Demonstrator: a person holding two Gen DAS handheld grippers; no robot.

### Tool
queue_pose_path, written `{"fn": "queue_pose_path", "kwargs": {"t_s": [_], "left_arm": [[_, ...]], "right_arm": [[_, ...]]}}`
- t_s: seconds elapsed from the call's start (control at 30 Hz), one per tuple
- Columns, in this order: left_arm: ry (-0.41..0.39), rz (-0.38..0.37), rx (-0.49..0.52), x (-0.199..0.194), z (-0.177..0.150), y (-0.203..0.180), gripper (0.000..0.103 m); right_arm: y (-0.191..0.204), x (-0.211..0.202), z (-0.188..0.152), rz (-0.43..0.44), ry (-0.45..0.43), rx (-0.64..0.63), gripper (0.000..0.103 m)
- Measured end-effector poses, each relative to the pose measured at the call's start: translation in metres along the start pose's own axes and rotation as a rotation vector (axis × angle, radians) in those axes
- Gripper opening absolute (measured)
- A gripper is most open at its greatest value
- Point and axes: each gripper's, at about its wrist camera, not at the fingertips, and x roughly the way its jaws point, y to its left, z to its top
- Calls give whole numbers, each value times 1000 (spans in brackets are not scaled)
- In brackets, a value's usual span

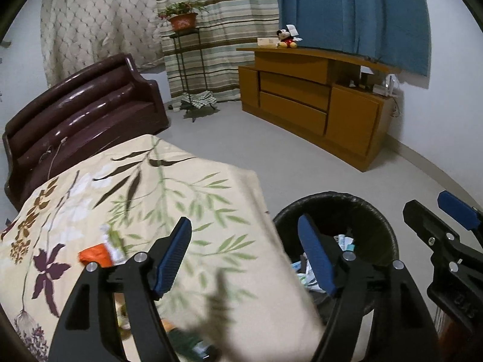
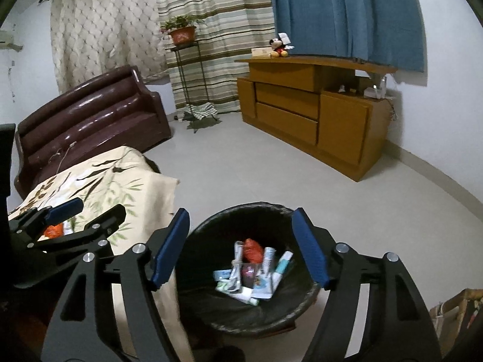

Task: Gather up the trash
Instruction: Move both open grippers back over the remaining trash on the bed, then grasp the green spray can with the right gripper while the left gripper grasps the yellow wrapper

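Grey floor holds a bin of trash, with both grippers wide and empty.

Trash in bin, right of table.

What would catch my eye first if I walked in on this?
Probably the black bin on the floor, with crumpled wrappers and tubes lying at its bottom. Two blue-padded grippers hang open and empty: the right gripper over the bin, the left gripper over the floral cloth beside it.
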Motion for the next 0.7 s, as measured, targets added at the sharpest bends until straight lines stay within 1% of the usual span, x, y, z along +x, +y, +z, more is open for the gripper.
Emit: {"fn": "queue_pose_path", "kwargs": {"t_s": [0.23,0.43,0.53,0.63,0.7], "left_arm": [[-3,66,-30,-22,-15,44,74],[22,139,-79,-36,-36,92,75],[35,168,-110,-43,-49,115,75],[47,194,-132,-47,-59,134,76],[56,214,-149,-49,-66,147,76]], "right_arm": [[40,-6,-4,63,24,-62,70],[82,-10,-11,156,58,-137,70],[104,-8,-19,198,88,-182,68],[124,-5,-27,238,123,-217,63],[134,-4,-32,260,140,-232,63]]}}
